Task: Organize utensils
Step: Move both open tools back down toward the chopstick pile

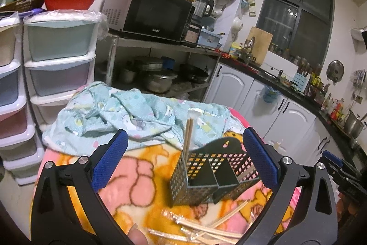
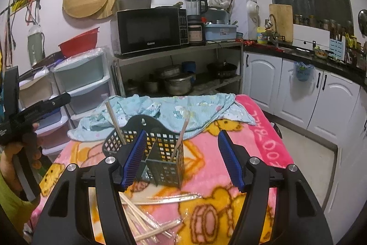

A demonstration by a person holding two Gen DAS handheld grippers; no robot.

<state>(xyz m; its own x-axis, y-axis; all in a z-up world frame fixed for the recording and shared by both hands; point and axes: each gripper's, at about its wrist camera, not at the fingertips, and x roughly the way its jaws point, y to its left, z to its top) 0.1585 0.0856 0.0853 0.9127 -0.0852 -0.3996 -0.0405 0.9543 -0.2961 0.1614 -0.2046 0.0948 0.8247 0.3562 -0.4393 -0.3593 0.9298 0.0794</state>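
Note:
A black perforated utensil caddy (image 1: pixel 213 173) (image 2: pixel 160 153) stands on a pink and orange cartoon blanket (image 1: pixel 137 178) (image 2: pixel 229 203). One pair of wooden chopsticks (image 1: pixel 188 137) (image 2: pixel 114 117) stands upright in its left compartment. Another wrapped pair (image 2: pixel 180 139) leans in its right compartment. Several loose chopsticks (image 1: pixel 206 231) (image 2: pixel 146 217) lie on the blanket in front of the caddy. My left gripper (image 1: pixel 185 141) is wide open just short of the caddy, with nothing between its blue pads. My right gripper (image 2: pixel 182 137) is open too, also empty and just short of the caddy.
A crumpled light blue cloth (image 1: pixel 128 114) (image 2: pixel 183 109) covers the blanket's far end. Plastic drawer towers (image 1: pixel 59 66) stand at the left. Behind is a metal shelf with a microwave (image 2: pixel 149 31) and pots. White cabinets (image 2: pixel 298 93) run along the right. A hand (image 2: pixel 13 153) holds the left gripper.

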